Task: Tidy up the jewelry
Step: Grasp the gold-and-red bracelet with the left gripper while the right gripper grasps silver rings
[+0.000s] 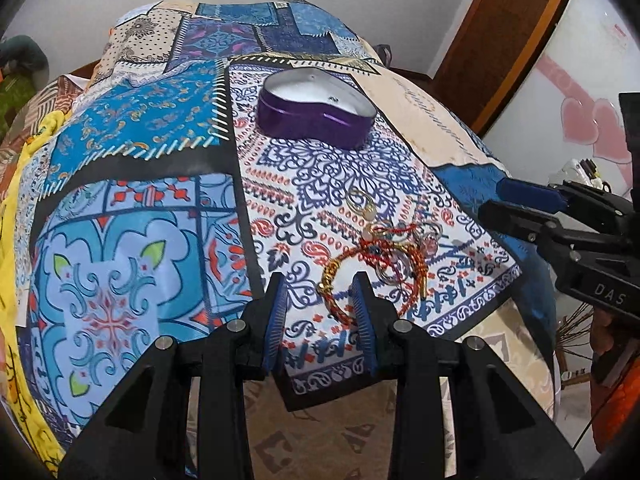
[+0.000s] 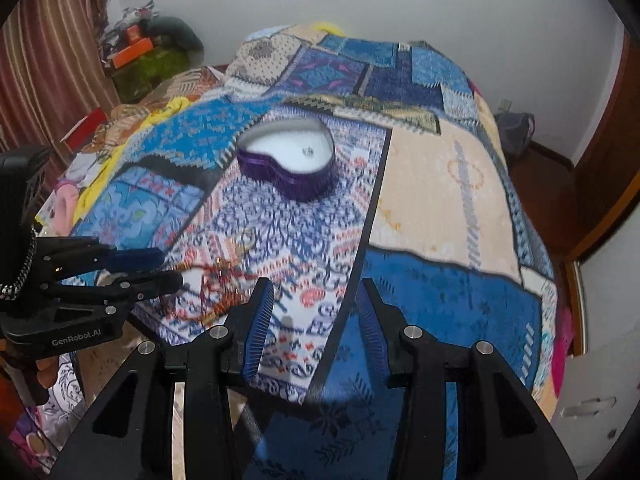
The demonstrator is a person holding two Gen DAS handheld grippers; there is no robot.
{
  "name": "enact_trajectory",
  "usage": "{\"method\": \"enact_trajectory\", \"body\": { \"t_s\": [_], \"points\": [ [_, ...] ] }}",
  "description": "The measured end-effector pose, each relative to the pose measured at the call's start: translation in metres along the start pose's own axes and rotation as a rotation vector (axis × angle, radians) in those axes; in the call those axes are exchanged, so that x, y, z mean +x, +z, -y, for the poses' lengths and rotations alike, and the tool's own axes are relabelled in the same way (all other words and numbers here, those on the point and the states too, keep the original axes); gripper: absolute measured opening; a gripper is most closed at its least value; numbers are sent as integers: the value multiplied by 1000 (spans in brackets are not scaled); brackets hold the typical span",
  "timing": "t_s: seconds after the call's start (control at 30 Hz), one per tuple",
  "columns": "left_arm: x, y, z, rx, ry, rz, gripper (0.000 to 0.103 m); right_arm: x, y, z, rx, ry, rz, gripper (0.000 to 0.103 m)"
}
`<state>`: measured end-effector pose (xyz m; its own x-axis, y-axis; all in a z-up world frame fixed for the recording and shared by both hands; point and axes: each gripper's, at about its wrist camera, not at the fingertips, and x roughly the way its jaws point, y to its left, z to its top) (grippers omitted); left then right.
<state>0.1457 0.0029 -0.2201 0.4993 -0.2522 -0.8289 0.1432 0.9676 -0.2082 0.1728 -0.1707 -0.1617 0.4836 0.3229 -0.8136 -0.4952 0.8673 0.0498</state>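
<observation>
Left wrist view: the open, empty left gripper (image 1: pixel 320 300) hangs right over the jewelry pile (image 1: pixel 380 252) near the bed's (image 1: pixel 132 184) front edge; the right gripper (image 1: pixel 516 200), also open, is farther off.

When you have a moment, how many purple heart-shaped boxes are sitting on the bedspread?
1. The purple heart-shaped box sits open on the patterned bedspread, beyond the jewelry pile. None shows elsewhere, though the far side of the bed is out of sight.
</observation>
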Motion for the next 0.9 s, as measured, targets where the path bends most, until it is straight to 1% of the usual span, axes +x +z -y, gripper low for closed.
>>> {"method": "enact_trajectory", "body": {
  "t_s": [0.17, 0.3, 0.37, 0.6, 0.7, 0.8, 0.83, 0.87, 0.9],
  "points": [
    [2, -4, -1, -10, -9, 15, 33, 8, -8, -6, -11, 42, -39, 40],
    [3, -4, -5, -29, -17, 22, 27, 14, -7, -14, -28, 72, -53, 40],
    [3, -3, -8, -35, -20, 25, 25, 19, -4, -18, -38, 78, -58, 40],
    [8, 1, -6, -22, -16, 25, 23, 35, -1, -21, -70, 64, -82, 40],
    [7, 1, -5, -7, -21, 26, 17, 36, -1, -24, -87, 64, -74, 40],
    [7, 1, -6, -2, -12, 30, 8, 37, -3, -25, -97, 68, -63, 40],
    [7, 2, -6, -4, -12, 32, 6, 36, -3, -24, -96, 73, -56, 40],
    [6, 2, -7, -7, -13, 33, 6, 36, -4, -24, -94, 76, -51, 38],
    [6, 3, -8, -13, -15, 35, 6, 36, -4, -24, -93, 77, -47, 29]
  ]
}}
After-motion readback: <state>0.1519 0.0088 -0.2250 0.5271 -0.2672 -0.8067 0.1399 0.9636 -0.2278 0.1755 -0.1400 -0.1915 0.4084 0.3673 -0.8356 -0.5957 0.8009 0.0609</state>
